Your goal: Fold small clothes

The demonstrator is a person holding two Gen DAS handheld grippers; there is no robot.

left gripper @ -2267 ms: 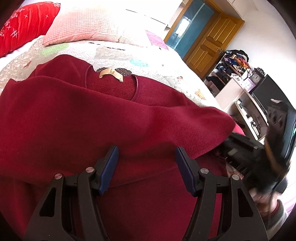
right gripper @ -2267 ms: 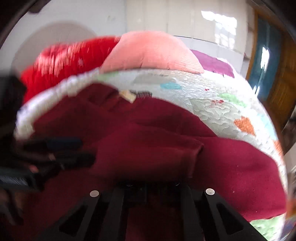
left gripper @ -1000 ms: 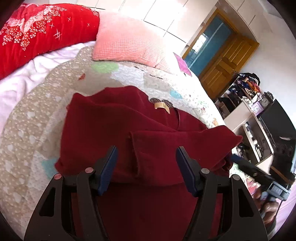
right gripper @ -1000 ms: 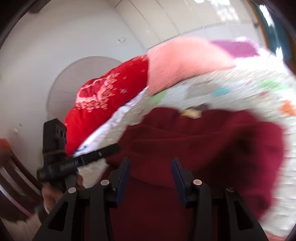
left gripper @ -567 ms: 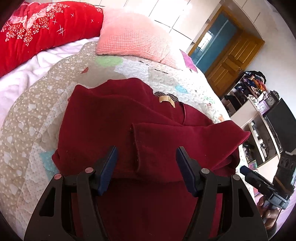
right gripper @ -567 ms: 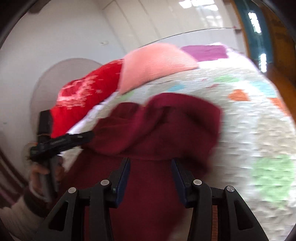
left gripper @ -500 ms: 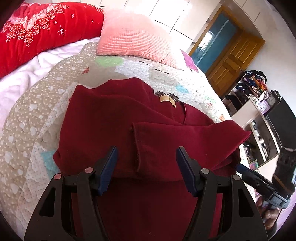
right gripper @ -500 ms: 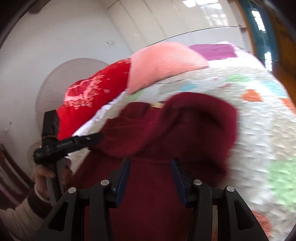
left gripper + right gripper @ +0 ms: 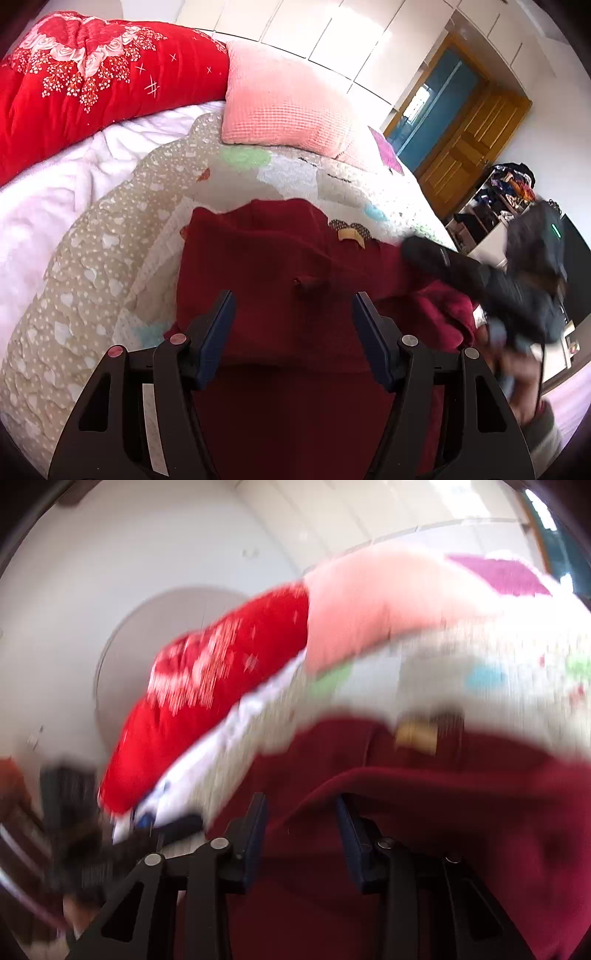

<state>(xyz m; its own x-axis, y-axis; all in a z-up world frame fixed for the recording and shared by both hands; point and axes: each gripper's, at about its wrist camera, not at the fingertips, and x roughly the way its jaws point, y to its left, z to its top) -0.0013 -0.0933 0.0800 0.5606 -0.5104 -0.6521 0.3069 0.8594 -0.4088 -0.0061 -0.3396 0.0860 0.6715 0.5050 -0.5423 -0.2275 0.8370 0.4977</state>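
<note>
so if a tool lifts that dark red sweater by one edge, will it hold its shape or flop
The dark red sweater will probably flop: it already lies in soft, rounded folds on the quilt. Its fuzzy, thick-looking knit suggests it won't slip easily from the blue pads. A one-edge lift would likely undo the folded-over sleeve, which looks loosely bunched.

Home bedroom. Bed spread with patchwork quilt (image 9: 110, 266), pink pillow (image 9: 284, 110) and red floral duvet (image 9: 85, 70) at the head. White built-in wardrobe fronts (image 9: 332, 33) behind. Panelled wooden door (image 9: 469, 147) standing open; cluttered shelving (image 9: 495, 199) beside it.
</note>
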